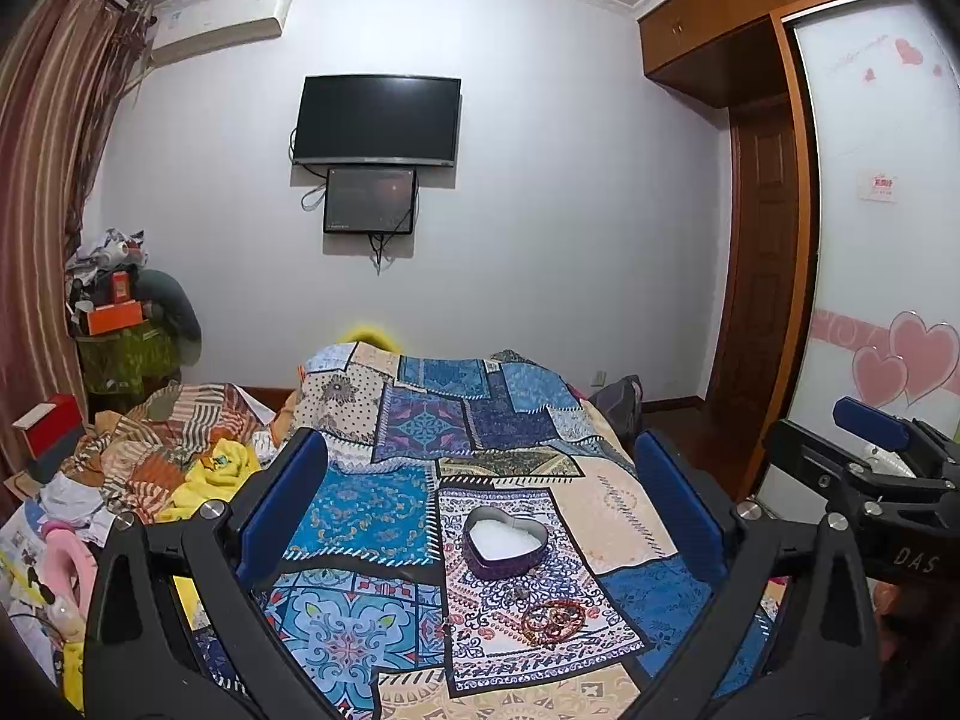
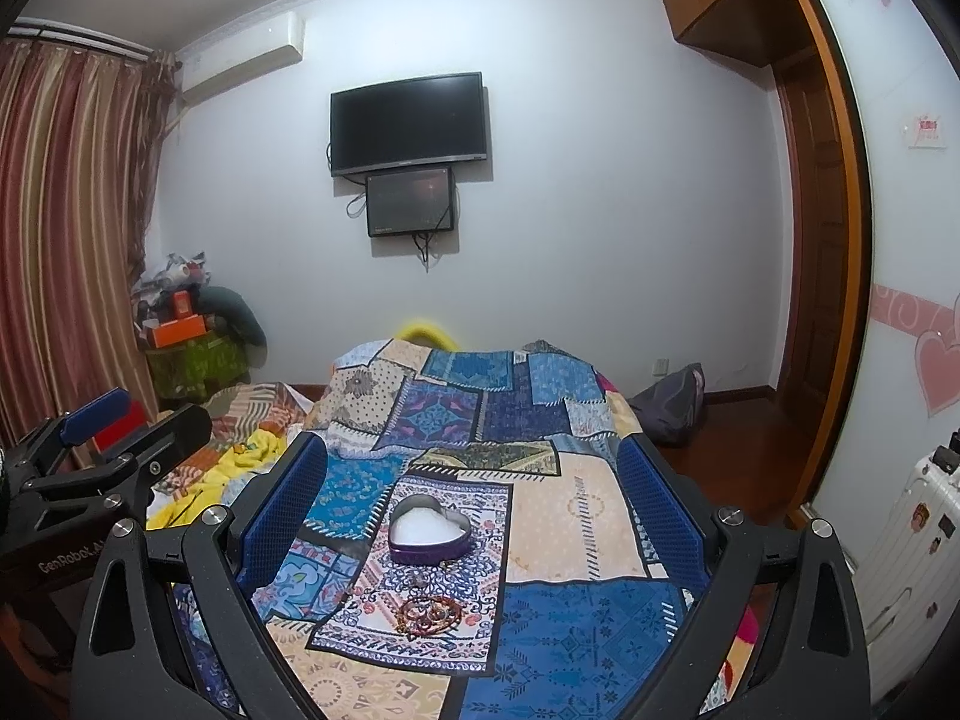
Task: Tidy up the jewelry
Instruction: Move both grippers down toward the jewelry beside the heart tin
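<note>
low in the centre of the frame, bangles (image 1: 553,621) lie beside the heart tin (image 1: 505,543), seemingly awaiting storing; left gripper (image 1: 480,498) and right gripper (image 2: 474,495) gape empty above.

Bedroom surroundings beyond the bed's patchwork cover

A blue, cream and purple patchwork bedspread (image 1: 456,420) covers the bed; a rumpled heap of orange-striped and yellow cloth (image 1: 180,456) lies at its left side. On the pale far wall hangs a black flat television (image 1: 377,120), with a smaller dark screen (image 1: 370,200) touching its lower edge and cables dangling below. A white air-conditioner unit (image 1: 219,21) sits high on the wall beside red-and-tan striped curtains (image 1: 42,180). At right stand a brown wooden wardrobe (image 1: 720,18), a white sliding door with pink hearts (image 1: 888,240) and a white hard-shell suitcase with stickers (image 2: 912,540)
</note>
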{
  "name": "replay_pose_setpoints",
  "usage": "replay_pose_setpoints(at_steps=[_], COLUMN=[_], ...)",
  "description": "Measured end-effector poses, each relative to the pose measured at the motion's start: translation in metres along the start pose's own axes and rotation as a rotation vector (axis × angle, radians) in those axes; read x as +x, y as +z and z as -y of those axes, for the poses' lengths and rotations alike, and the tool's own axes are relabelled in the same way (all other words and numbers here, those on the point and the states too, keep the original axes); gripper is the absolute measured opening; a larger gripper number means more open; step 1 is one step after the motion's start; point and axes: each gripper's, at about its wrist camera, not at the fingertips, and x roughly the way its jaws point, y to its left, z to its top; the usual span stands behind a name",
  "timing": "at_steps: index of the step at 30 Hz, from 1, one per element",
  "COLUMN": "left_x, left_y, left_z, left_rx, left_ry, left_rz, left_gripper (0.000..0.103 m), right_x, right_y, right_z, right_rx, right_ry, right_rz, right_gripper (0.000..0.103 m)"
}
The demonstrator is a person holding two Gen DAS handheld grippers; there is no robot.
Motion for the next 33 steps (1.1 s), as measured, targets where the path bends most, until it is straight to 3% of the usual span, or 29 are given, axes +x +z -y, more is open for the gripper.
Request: replay_pose_setpoints(at_steps=[8,16,26,29,30,33], left_x=[0.038,0.099,0.154,0.160,0.160,0.165], left_y=[-0.014,-0.057,-0.126,-0.138,-0.142,-0.150], left_z=[-0.024,-0.057,-0.068,-0.064,-0.062,-0.058], left_rx=[-0.019,-0.060,-0.054,-0.033,-0.027,-0.024], left_ry=[0.041,0.115,0.074,0.064,0.054,0.015], left_rz=[-0.089,-0.281,-0.552,-0.588,-0.598,-0.633], left_gripper=[0.103,0.103,0.103,0.103,0.102,0.092], right_x=[0.042,0.086,0.133,0.138,0.140,0.146], right_y=[-0.022,-0.053,-0.094,-0.099,-0.101,-0.106], right_z=[0.009,0.020,0.022,0.020,0.018,0.008], right_rx=[0.002,0.003,-0.008,-0.006,-0.011,-0.038], right_ry=[-0.053,-0.075,0.000,0.036,0.058,0.113], right_rz=[-0.117,-0.298,-0.505,-0.528,-0.539,-0.570], right_gripper=[0.096,0.096,0.096,0.087,0.080,0.064])
